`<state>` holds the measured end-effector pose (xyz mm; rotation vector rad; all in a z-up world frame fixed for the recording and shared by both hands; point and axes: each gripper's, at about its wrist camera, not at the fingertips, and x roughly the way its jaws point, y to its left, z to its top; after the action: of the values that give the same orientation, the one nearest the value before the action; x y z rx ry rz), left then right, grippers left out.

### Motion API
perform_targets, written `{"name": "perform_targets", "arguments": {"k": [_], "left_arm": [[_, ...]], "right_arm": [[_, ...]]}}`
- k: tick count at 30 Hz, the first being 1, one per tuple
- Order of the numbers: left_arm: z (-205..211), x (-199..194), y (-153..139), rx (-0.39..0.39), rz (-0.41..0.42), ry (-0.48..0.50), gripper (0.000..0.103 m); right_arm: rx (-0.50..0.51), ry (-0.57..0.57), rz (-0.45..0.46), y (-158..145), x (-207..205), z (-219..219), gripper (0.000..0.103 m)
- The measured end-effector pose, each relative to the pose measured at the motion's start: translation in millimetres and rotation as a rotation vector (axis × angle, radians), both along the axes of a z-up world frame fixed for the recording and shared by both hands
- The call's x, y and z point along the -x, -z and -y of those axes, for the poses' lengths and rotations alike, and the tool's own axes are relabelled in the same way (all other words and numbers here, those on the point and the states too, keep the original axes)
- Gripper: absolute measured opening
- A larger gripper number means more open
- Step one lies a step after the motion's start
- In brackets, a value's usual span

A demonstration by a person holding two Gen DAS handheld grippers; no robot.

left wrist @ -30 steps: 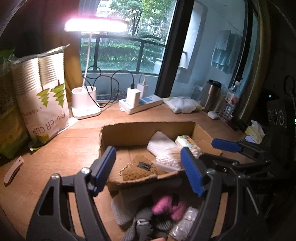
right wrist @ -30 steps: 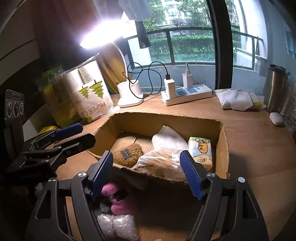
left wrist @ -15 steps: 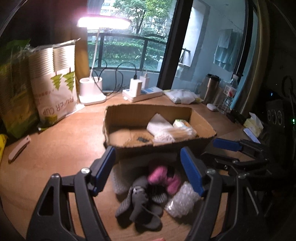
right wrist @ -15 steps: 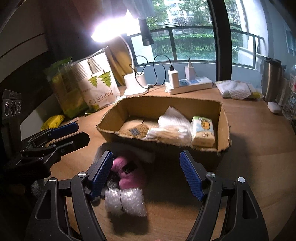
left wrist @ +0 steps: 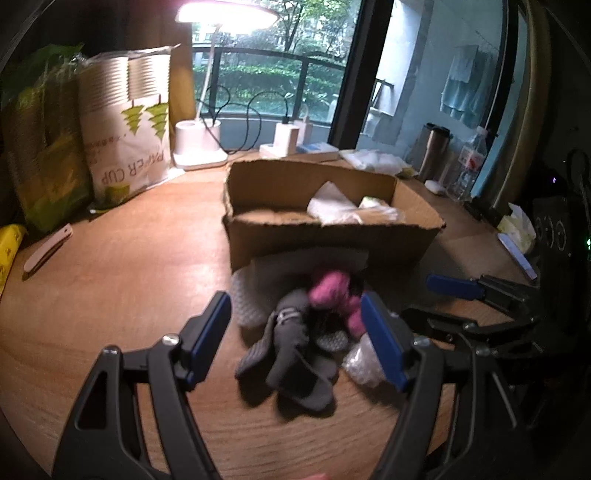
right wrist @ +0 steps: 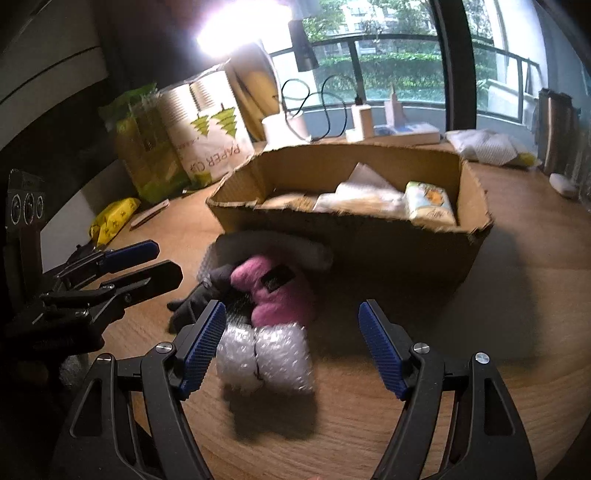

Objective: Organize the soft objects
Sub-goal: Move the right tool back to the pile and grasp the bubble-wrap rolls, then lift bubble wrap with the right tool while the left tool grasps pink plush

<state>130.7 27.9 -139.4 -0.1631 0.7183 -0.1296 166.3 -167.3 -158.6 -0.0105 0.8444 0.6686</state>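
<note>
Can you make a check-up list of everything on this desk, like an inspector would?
Surface: wooden desk, bare patches.
Job's things: open cardboard box holding a white cloth and a small printed packet; in front, pink fuzzy toy, grey glove, bubble-wrap roll.
Clutter: paper-cup bag, yellow pack.
Grippers: left tool open; right tool open; both hold nothing.
Cables: black cords to a white power strip.
Surroundings: lit desk lamp, window.
</note>
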Motion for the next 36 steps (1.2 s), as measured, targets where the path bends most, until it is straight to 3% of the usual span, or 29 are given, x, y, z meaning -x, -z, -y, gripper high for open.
{"name": "perform_targets", "arguments": {"k": [13, 16, 19, 36], "left_arm": [[-4.3, 7.0, 11.9, -0.016, -0.043, -0.041, 0.074], [-0.7, 5.6, 11.6, -0.026, -0.047, -0.040, 0.074], [5.7, 3.3, 10.6, -0.039, -0.050, -0.034, 0.074], [73.7, -31.2, 12.5, -0.113, -0.095, 0.036, 0.074]], "right_arm": [[0.075, -0.081, -0.059, 30.9, 6.8, -28.2, 0.077], [0.082, -0.087, -0.060, 34.5, 7.6, -28.6, 0.065], [0.069, -0.095, -0.059, 34.6, 7.0, -25.0, 0.063], [-0.015, -0.004, -0.034, 28.3, -3.9, 60.6, 0.062]]}}
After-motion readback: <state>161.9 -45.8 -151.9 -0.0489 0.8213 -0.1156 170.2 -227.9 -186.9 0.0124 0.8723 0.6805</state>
